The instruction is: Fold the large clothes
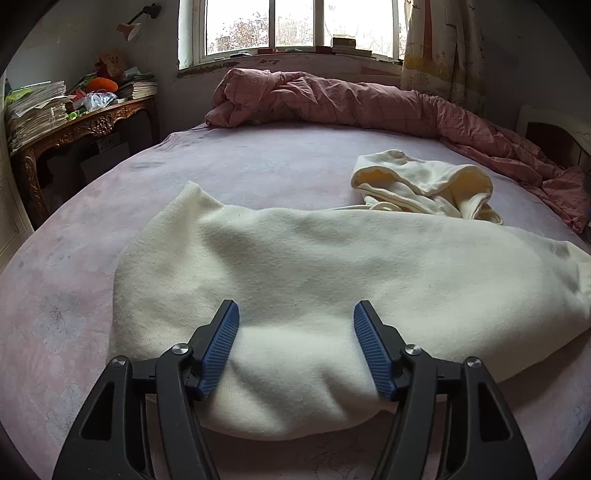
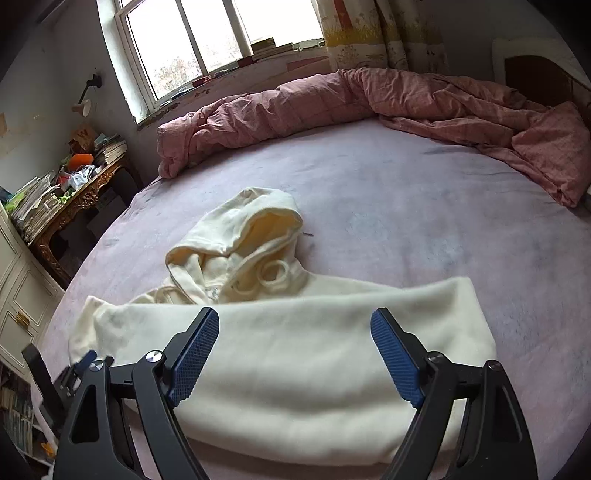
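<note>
**Cream hoodie lay half-folded on bed as both grippers stood released**

Left wrist view: The left gripper [image 1: 295, 314] hovered low over the near edge of a cream hoodie [image 1: 314, 277] spread across a pale pink bed sheet [image 1: 258, 166]. Its blue pads [image 1: 221, 343] stood apart with only the cloth's surface beneath them, pinching nothing. The body of the garment lay doubled into a broad band running left to right, while the hood [image 1: 424, 181] sat rumpled beyond it, towards a bunched pink duvet [image 1: 351, 99] under the window [image 1: 291, 26]. A cluttered carved side table [image 1: 85, 122] stood at left.

Right wrist view: The right gripper [image 2: 295, 328] was likewise released, its jaws wide above the hoodie [image 2: 314, 350], holding nothing. The hood [image 2: 255, 229] and its drawstring [image 2: 273, 273] lay loose and unfolded past the folded band. Part of the left gripper [image 2: 79, 363] showed at the lower left edge.

Judged from the lie of the cloth, a first lengthwise fold appeared done; the hood remained to be tucked and the band folded down further.
</note>
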Tool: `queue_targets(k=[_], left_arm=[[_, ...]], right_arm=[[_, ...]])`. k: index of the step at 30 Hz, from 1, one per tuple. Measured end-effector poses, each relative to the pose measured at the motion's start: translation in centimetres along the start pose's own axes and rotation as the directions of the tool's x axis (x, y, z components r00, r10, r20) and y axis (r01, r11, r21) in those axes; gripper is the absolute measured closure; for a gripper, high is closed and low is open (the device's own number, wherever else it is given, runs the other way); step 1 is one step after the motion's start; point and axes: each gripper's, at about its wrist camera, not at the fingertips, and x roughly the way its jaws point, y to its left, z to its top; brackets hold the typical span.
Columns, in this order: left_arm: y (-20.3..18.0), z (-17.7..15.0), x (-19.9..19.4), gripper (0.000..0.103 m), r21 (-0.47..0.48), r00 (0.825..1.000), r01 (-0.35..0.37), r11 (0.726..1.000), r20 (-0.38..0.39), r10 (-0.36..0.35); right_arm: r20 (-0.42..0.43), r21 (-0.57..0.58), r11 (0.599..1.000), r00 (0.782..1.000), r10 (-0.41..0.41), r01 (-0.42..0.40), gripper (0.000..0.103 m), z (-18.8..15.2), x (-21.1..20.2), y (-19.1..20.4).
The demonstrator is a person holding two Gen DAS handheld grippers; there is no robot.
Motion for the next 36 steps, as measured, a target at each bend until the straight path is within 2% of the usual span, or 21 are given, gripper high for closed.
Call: queue_targets(k=[2,6,9,11,13,16,18,20,22,24,26,27,28,30,32,36], left_arm=[[0.5,-0.1,0.0,0.037,-0.021,1.0,0.023,1.0,0.003,-0.023],[0.9,-0.1,0.2,0.031,-0.045,1.0,0.027,0.999,-0.005,-0.028],[0.6,-0.1,0.2,0.029,-0.038,1.0,0.007,0.999,-0.009,-0.007],[0.8,0.1,0.1,0.028,-0.049,1.0,0.001,0.999,-0.011,-0.002],[0.9,0.6,-0.6,0.028,-0.052,1.0,-0.003,0.999,0.014,0.004],[1.0,2.1,-2.0,0.028,0.013,0.996,0.038,0.999,0.076,-0.039],[1.2,2.8,-2.8,0.025,0.064,0.991,-0.037,0.997,0.13,0.028],[2.2,2.9,-2.8,0.023,0.049,0.987,-0.08,0.996,0.141,0.072],[3.5,2.8,-2.1,0.023,-0.003,0.993,-0.059,0.998,0.106,0.059],[4.3,2.7,-1.5,0.023,-0.005,0.995,-0.032,0.999,0.099,0.032],[4.0,2.7,-1.4,0.023,0.038,0.991,-0.053,0.998,0.125,0.047],[3.9,2.7,-1.4,0.023,0.049,0.989,-0.068,0.996,0.134,0.061],[3.7,2.7,-1.6,0.023,0.049,0.989,-0.063,0.997,0.135,0.055],[3.4,2.6,-2.1,0.023,0.052,0.99,-0.035,0.998,0.138,0.027],[2.8,2.6,-2.7,0.023,0.068,0.988,-0.033,0.997,0.156,0.022],[1.9,2.6,-4.3,0.023,0.092,0.981,-0.035,0.995,0.193,0.017]], right_arm=[[-0.018,-0.019,0.999,0.999,0.033,-0.033,0.017,3.2,1.6,2.4],[-0.024,-0.12,0.993,1.0,-0.002,-0.001,0.017,9.0,6.7,8.2],[-0.073,-0.191,0.98,0.994,-0.078,0.063,0.017,12.2,13.3,11.5],[-0.142,-0.229,0.967,0.98,-0.142,0.107,0.018,13.6,18.5,12.8],[-0.163,-0.275,0.95,0.966,-0.199,0.149,0.032,14.6,22.9,13.5],[-0.156,-0.268,0.948,0.964,-0.216,0.169,0.04,16.5,28.0,13.3],[-0.172,-0.256,0.955,0.965,-0.2,0.152,0.04,17.7,30.9,12.7],[-0.211,-0.288,0.95,0.96,-0.185,0.12,0.04,18.6,33.8,12.6],[-0.239,-0.34,0.933,0.949,-0.206,0.117,0.04,18.9,36.3,12.7],[-0.271,-0.337,0.935,0.939,-0.211,0.113,0.04,18.9,38.5,12.3],[-0.288,-0.263,0.96,0.941,-0.175,0.098,0.044,18.7,39.5,11.3],[-0.278,-0.248,0.964,0.946,-0.166,0.097,0.067,18.5,39.7,11.2],[-0.264,-0.25,0.964,0.951,-0.161,0.094,0.084,18.4,39.6,11.2],[-0.213,-0.258,0.961,0.964,-0.162,0.104,0.09,18.4,38.0,11.7],[-0.151,-0.257,0.96,0.977,-0.151,0.109,0.091,18.4,35.2,12.5],[-0.046,-0.304,0.948,0.993,-0.109,0.09,0.091,17.1,26.4,14.7]])
